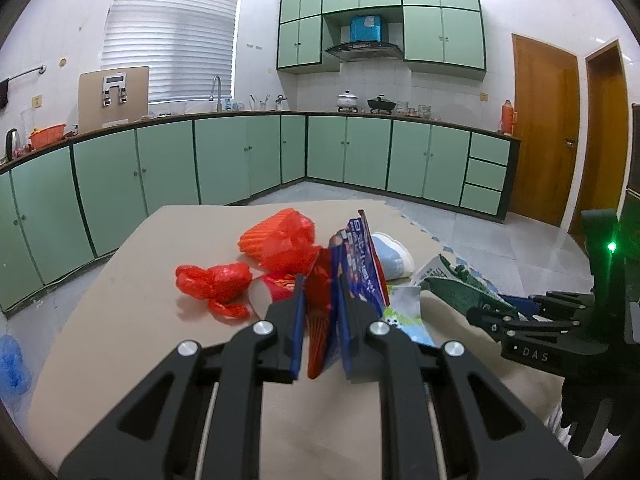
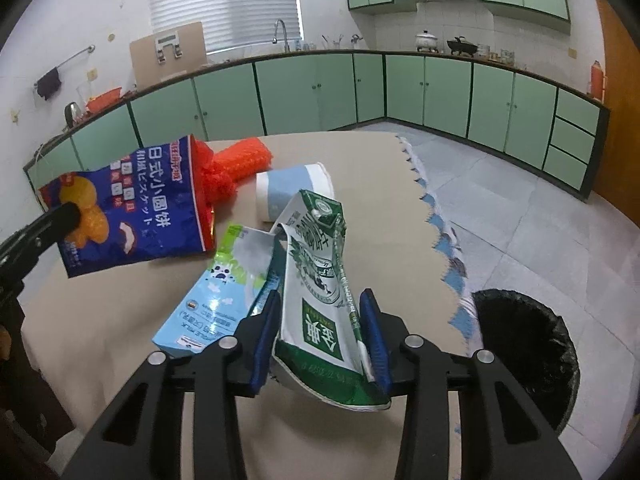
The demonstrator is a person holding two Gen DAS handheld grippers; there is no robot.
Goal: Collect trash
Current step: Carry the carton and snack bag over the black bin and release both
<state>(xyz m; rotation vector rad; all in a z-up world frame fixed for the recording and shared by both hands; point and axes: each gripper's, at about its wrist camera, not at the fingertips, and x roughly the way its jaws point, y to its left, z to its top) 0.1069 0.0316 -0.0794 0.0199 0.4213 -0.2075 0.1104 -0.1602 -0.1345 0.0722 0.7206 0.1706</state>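
Note:
My left gripper (image 1: 320, 284) is shut on a blue and red snack bag (image 1: 356, 264) and holds it upright above the beige table (image 1: 132, 280); the bag also shows in the right wrist view (image 2: 132, 208). My right gripper (image 2: 320, 300) is shut on a crushed green and white milk carton (image 2: 320, 280), seen also in the left wrist view (image 1: 460, 288). On the table lie a light blue milk carton (image 2: 216, 300), a blue and white paper cup (image 2: 292, 192), red plastic bags (image 1: 216, 284) and an orange net (image 2: 240, 160).
A bin with a black liner (image 2: 524, 344) stands on the tiled floor right of the table. A red paper cup (image 1: 272, 288) lies by the left fingers. Green cabinets (image 1: 240, 156) line the walls. A blue bag (image 1: 14, 364) lies on the floor at left.

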